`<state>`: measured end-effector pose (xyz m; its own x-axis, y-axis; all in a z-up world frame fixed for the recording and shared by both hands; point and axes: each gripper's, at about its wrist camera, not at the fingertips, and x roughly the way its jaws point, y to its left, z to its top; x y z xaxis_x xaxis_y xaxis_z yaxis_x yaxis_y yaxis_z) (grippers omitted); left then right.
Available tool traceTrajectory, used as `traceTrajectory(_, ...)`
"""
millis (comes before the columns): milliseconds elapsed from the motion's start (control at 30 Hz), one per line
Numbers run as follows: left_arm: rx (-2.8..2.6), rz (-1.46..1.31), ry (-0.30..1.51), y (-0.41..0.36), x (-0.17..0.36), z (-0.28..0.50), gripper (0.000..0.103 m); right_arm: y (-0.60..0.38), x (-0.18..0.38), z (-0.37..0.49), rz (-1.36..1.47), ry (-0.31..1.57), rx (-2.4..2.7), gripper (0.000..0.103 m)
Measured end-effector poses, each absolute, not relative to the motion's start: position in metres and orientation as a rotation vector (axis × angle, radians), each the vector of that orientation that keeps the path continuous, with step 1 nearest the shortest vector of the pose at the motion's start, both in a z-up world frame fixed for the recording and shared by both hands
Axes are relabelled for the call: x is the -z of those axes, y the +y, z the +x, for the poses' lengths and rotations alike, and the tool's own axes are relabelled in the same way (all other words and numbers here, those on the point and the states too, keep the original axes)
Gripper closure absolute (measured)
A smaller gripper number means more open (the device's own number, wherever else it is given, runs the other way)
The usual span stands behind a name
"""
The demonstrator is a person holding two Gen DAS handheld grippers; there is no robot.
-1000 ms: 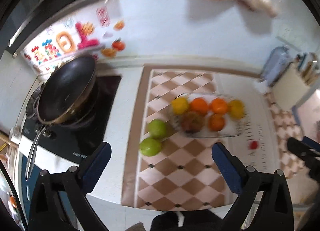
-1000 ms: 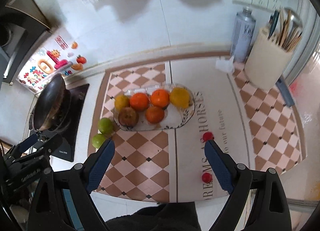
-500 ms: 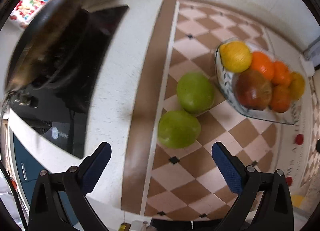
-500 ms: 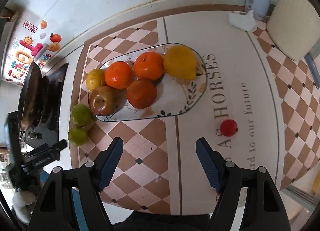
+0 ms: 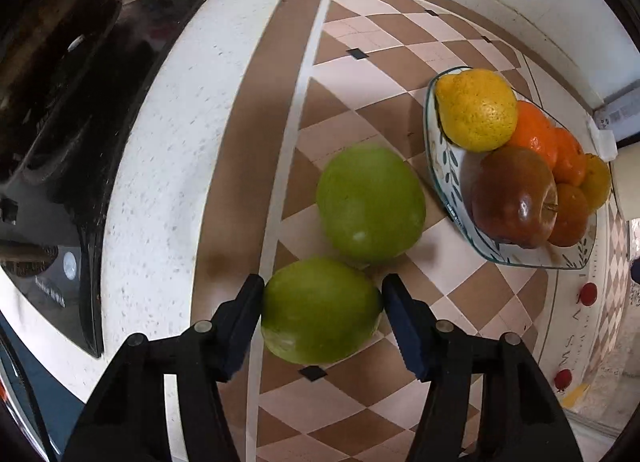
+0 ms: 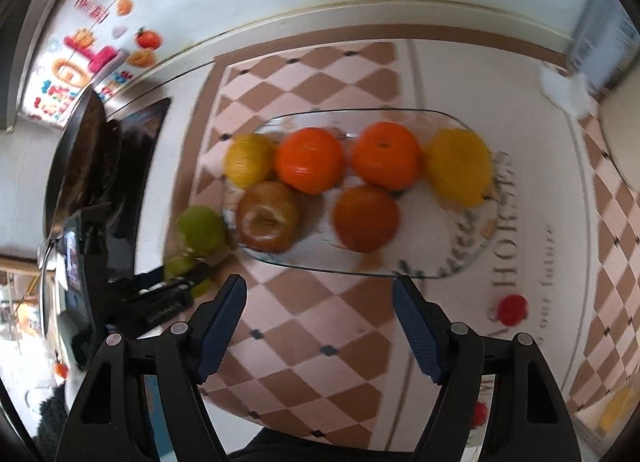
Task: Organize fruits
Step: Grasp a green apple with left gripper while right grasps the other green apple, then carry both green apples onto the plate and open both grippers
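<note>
Two green fruits lie side by side on the checked mat. My left gripper (image 5: 322,294) points down over the nearer green fruit (image 5: 320,314). Its jaws are closing, with that fruit between them and both pads against its sides. The other green fruit (image 5: 370,202) touches it on the far side. To the right stands a patterned plate (image 5: 440,170) with a lemon (image 5: 476,110), a red-brown apple (image 5: 514,198) and oranges (image 5: 532,134). My right gripper (image 6: 320,290) hangs open above the mat, just in front of the plate (image 6: 460,266), with nothing between its fingers.
A black hob with a dark pan (image 5: 60,82) lies left of the mat. Small red fruits (image 6: 512,308) sit on the mat's lettered part to the right. A white holder (image 6: 620,150) stands at the far right. Coloured stickers (image 6: 80,62) cover the wall behind the hob.
The left gripper sank toward the two green fruits and its jaws narrowed around the nearer one. The right gripper dropped closer to the plate, its jaws slightly narrower than at first.
</note>
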<state>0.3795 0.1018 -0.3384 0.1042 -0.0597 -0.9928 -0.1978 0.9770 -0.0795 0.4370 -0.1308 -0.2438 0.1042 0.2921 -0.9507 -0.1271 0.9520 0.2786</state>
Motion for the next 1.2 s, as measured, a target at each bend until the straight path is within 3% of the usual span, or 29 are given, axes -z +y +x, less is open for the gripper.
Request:
traceTrajectory(467, -0.18, -0.521, 1.408, 0.153, 0.327, 0.326, 0.044, 0.04, 0.316, 0.495, -0.229, 1.653, -0.573, 0.026)
traceTrajectory(733, -0.146, -0.534, 1.385, 0.158, 0.326, 0.322, 0.044, 0.066, 0.347, 0.492, -0.363, 1.654, -0.575, 0.043)
traceTrajectory(1200, -0.037, -0.492, 1.45, 0.154, 0.332, 0.33, 0.043, 0.057, 0.334, 0.476, -0.316, 1.589, -0.589, 0.044)
